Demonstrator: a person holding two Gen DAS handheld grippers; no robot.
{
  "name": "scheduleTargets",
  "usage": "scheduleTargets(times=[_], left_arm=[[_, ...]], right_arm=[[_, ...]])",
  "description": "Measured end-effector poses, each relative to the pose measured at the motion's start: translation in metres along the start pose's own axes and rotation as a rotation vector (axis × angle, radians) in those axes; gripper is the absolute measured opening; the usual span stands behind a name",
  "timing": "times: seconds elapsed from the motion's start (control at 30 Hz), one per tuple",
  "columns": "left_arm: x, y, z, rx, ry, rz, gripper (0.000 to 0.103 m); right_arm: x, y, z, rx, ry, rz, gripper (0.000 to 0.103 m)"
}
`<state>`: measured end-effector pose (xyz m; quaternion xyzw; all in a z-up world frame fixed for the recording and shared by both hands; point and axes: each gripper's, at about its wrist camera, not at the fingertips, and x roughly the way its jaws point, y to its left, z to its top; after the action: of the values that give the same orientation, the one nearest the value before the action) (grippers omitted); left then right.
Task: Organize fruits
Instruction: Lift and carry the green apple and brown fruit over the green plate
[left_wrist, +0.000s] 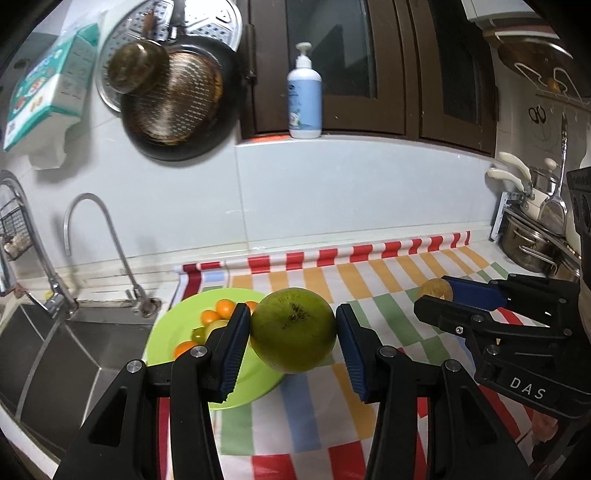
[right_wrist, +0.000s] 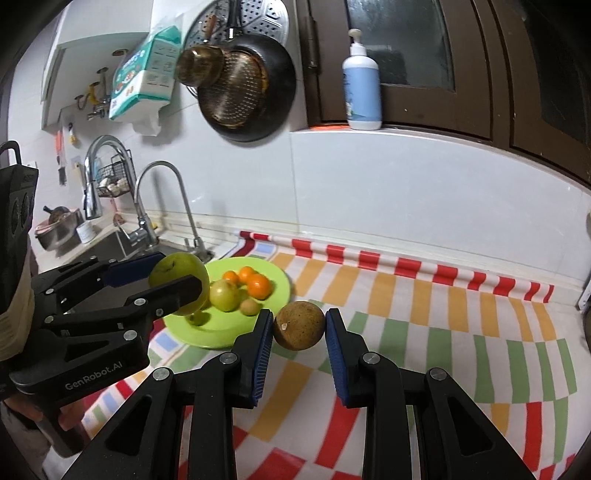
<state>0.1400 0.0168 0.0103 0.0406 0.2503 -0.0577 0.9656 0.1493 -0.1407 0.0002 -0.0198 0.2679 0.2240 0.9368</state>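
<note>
Big green citrus fruit (left_wrist: 293, 329) is pinched between the left gripper (left_wrist: 293, 341) pads, up in the air right beside the lime-green plate (right_wrist: 275, 295) of small oranges (right_wrist: 257, 286). Right gripper (right_wrist: 299, 332) is clamped on a smaller brown round fruit (right_wrist: 299, 325) over the checkered tablecloth (right_wrist: 424, 332), sink (left_wrist: 55, 339) off to the left.

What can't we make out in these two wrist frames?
- Green plate, left wrist view: near side and some small fruits hidden by the left gripper and its green fruit.
- Brown fruit, left wrist view: mostly covered by the right gripper.
- Sink: basin cut off by the frame edge.
</note>
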Motion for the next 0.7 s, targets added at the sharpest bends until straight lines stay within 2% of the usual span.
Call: scheduleTargets(times=[0.3,0.7], left_arm=[[-0.020,0.030,-0.001,-0.001,-0.031,0.005,0.047],[-0.026,0.069,-0.002,0.019,-0.052,-0.017,0.047]], right_arm=[[-0.003,0.034,0.004,-0.009,-0.023,0.007,0.030],[0.010,0.071,0.012,0.006,-0.044,-0.006,0.030]])
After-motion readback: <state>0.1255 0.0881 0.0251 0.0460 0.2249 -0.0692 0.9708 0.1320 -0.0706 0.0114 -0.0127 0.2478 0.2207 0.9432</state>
